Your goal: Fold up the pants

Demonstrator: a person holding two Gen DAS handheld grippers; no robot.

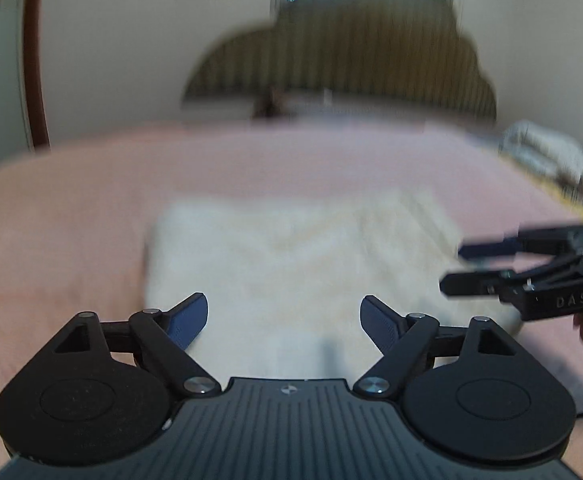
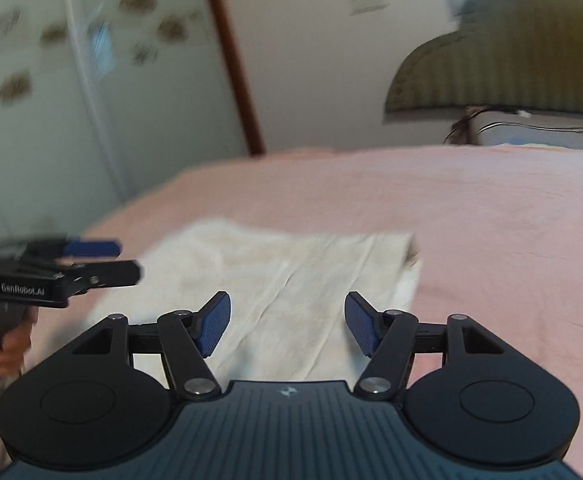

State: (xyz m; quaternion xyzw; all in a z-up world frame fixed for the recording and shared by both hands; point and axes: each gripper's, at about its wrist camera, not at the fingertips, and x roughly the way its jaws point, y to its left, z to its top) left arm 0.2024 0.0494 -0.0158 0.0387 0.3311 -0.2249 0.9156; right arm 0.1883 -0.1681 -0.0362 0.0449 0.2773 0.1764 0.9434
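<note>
Your left gripper (image 1: 284, 322) stands with its blue-padded jaws spread wide, nothing between them, hovering just above the near edge of the cream-white cloth pants (image 1: 291, 264). Your right gripper (image 2: 287, 328) is likewise parted and empty, over the same garment's near side. The pants lie folded into a flat, roughly rectangular stack on the pink bedspread (image 2: 491, 208), creased along the top layer. Each tool shows at the other's view edge, a hand (image 2: 3, 344) on the left one's grip. Beyond, blurred, sits what looks like a striped olive headboard (image 1: 343, 60).
</note>
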